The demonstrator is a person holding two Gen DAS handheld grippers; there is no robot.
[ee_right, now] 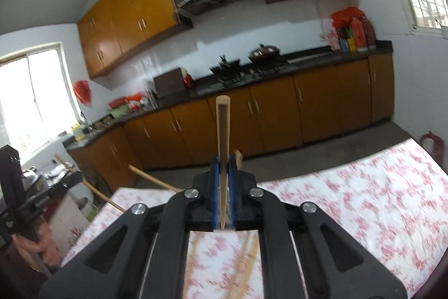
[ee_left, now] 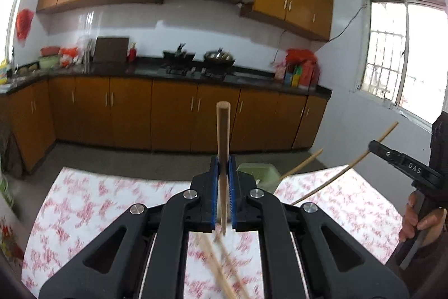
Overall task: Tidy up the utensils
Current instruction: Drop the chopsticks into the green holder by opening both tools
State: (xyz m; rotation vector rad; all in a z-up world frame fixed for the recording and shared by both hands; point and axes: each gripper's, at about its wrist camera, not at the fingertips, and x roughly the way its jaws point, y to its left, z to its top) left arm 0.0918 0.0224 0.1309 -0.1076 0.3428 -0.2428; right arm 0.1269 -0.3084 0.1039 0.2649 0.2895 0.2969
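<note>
Gripping a chopstick [ee_left: 223, 136] each, left claw [ee_left: 223, 167] alone shows a green container [ee_left: 259, 173].

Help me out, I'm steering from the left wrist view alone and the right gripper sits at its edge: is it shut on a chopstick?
Observer: Yes. The right gripper is shut on a chopstick that stands upright between its blue pads.
Operator: Only one?
Observer: A second stick end shows just behind the right-hand pad. I can't tell whether it is gripped.
</note>
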